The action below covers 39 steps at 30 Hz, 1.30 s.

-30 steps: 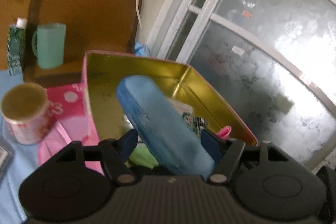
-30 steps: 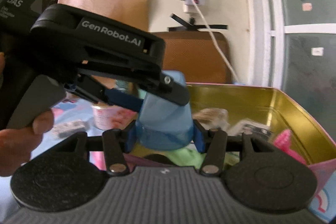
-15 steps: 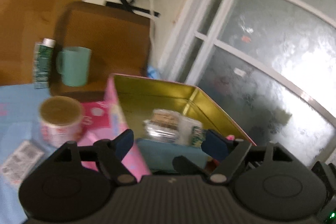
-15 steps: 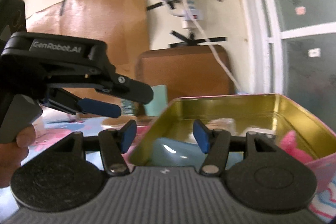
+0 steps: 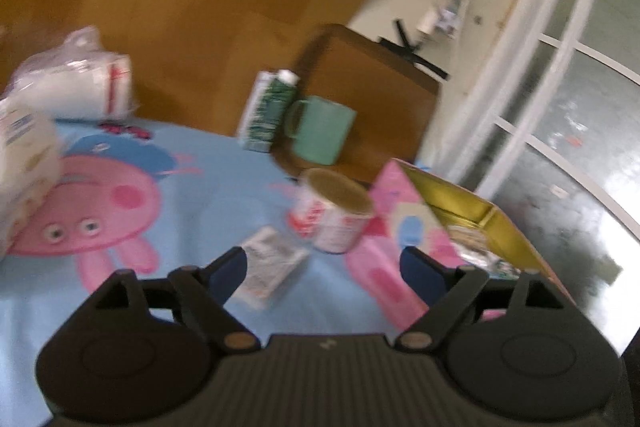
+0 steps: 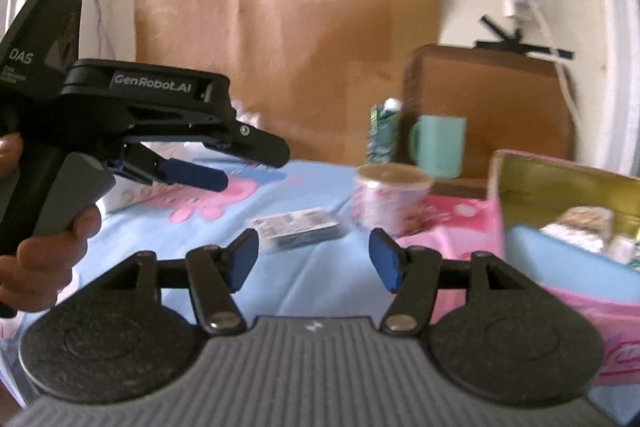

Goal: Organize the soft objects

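The blue soft pouch (image 6: 560,263) lies inside the pink tin box (image 6: 560,179) with the gold lining, next to some wrapped items. In the left wrist view the same tin box (image 5: 460,211) sits at the right. My left gripper (image 5: 322,259) hovers over the blue cartoon tablecloth; its jaws are opening and nothing is between them. A flat printed packet (image 5: 272,267) lies on the cloth below its left finger. My right gripper (image 6: 314,259) is open and holds nothing, left of the tin. The left gripper (image 6: 200,175) shows at the left, held by a hand.
A pink printed cup (image 5: 336,215) stands beside the tin, with a green mug (image 5: 324,135) and a green carton (image 5: 268,115) behind it by a brown board. White plastic packs (image 5: 68,83) lie at the far left. A window (image 5: 560,107) runs along the right.
Both grippers have let go of the blue pouch, which dropped into the tin. Both have swung left, away from the tin and over the tablecloth, and the left jaws have spread wide.
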### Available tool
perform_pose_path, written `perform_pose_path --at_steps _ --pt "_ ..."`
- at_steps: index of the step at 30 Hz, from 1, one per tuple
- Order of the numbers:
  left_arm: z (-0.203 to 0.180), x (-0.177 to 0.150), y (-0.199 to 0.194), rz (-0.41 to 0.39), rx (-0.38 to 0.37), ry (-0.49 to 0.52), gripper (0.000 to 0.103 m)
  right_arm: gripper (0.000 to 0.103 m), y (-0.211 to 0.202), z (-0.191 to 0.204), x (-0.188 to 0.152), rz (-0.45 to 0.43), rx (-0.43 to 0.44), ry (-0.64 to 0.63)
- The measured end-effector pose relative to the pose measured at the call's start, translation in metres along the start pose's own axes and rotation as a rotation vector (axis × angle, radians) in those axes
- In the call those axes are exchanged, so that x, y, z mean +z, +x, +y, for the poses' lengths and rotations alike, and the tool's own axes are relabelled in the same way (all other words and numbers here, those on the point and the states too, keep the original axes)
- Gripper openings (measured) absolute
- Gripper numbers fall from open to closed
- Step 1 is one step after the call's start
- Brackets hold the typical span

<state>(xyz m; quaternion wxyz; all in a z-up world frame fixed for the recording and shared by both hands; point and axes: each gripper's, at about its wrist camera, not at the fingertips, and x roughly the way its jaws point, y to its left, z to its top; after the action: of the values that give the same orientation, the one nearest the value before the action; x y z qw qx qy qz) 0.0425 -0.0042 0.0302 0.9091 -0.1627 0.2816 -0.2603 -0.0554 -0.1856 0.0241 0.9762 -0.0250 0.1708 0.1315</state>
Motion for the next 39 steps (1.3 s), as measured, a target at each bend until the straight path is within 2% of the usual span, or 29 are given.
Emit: perform_pose_path --at_steps 9,13,16,21,26,30,39 --pt "0.046 -0.014 0.001 0.002 0.063 -0.067 0.087 0.065 0.024 0.006 -0.009 0.132 0.012 0.042" --pt "0.057 -0.019 0.005 0.012 0.058 -0.099 0.087 0.065 0.031 0.004 -0.009 0.161 0.010 0.071" --pt "0.063 -0.019 0.002 -0.009 0.034 -0.129 0.087 0.067 0.040 0.001 -0.006 0.170 0.009 0.086" --pt "0.078 -0.018 -0.002 -0.038 0.014 -0.213 0.087 0.079 0.056 -0.006 0.003 0.173 0.005 0.120" --pt "0.089 -0.017 -0.007 -0.085 0.013 -0.277 0.090 0.088 0.087 -0.004 0.017 0.221 0.050 0.118" --pt "0.093 -0.016 -0.010 -0.107 0.014 -0.298 0.091 0.090 0.120 -0.001 0.024 0.298 0.082 0.128" --pt "0.094 -0.016 -0.010 -0.108 0.000 -0.305 0.095 0.091 0.150 0.006 0.034 0.317 0.072 0.065"
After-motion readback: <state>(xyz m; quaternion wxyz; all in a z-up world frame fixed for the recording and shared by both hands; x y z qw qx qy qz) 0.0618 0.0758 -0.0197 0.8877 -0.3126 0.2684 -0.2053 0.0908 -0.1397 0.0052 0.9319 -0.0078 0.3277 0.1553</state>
